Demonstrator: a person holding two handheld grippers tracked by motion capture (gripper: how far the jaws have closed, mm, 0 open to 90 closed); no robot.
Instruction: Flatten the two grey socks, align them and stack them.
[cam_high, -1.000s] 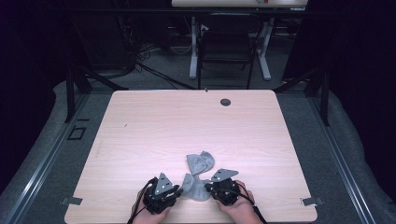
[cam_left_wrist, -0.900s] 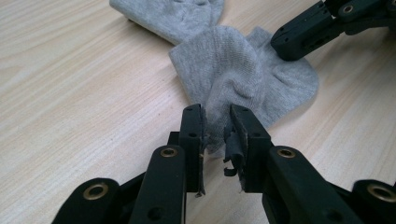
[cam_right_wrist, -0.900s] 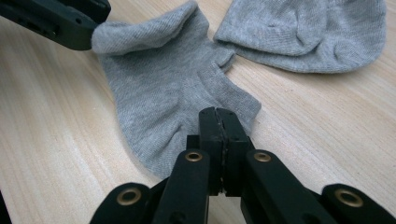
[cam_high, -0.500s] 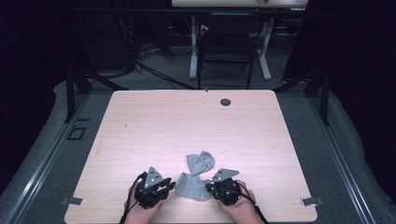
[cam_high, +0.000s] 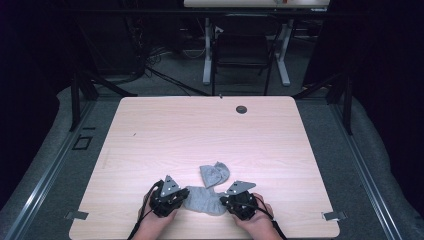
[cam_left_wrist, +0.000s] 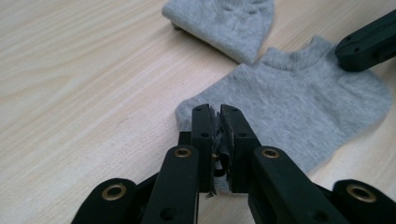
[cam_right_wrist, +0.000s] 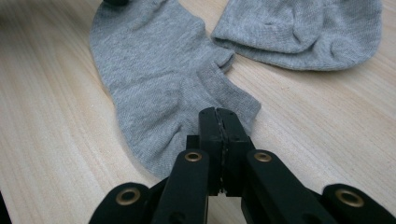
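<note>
Our left gripper (cam_high: 169, 197) has slid in to pinch the flat sock (cam_high: 205, 200) at lower centre of the bench (cam_high: 210, 130); right gripper (cam_high: 240, 201) fingers pressed together at its other end. Likely both ends are now held.

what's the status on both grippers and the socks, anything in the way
Left gripper shut on near sock, one end. Right gripper shut on its other end. Sock flat on table. Second sock lies just beyond it; nothing else close.
</note>
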